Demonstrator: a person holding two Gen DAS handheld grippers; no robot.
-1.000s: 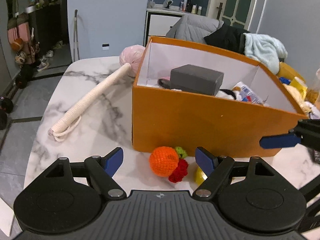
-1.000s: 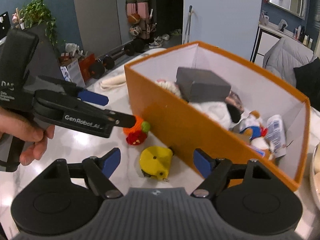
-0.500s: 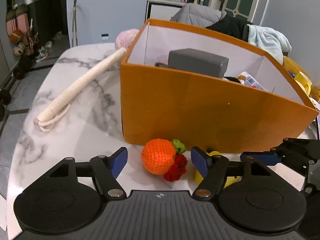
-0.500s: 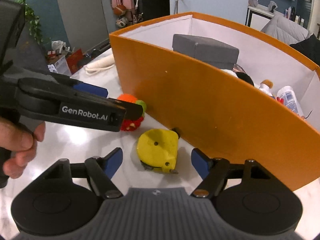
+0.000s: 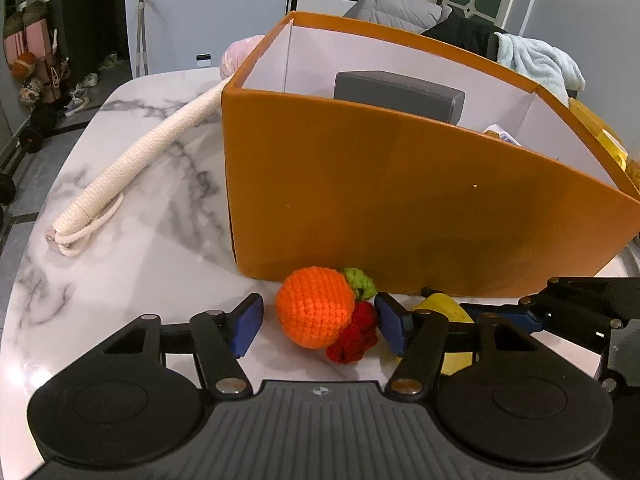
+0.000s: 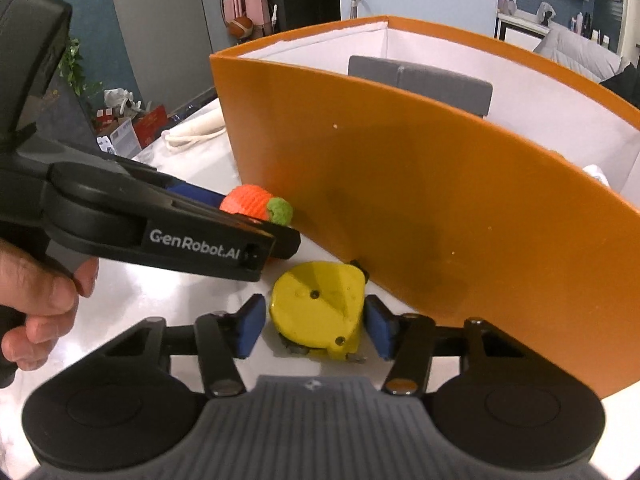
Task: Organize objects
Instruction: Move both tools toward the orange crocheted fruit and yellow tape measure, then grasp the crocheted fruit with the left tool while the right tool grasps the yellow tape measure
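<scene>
Low centre of the left wrist view: our left gripper (image 5: 318,320) has its jaws closing around the crocheted fruit (image 5: 316,306), pads beside it but not yet pressing. We judge the toy soft, light and squashy; take it across the round orange body, not the red berries. Low centre of the right wrist view: our right gripper (image 6: 314,326) is closing on the yellow tape measure (image 6: 320,310), a small gap showing at each pad. It looks hard, smooth, somewhat heavy and likely to slip; grip its flat sides. Both things lie on the marble table (image 5: 120,248), just in front of the orange box (image 5: 400,200). At left of the right view, the other gripper's arm reads "GenRobot.AI". Upper left, a rope-wrapped stick (image 5: 140,160) lies beside the box.
</scene>
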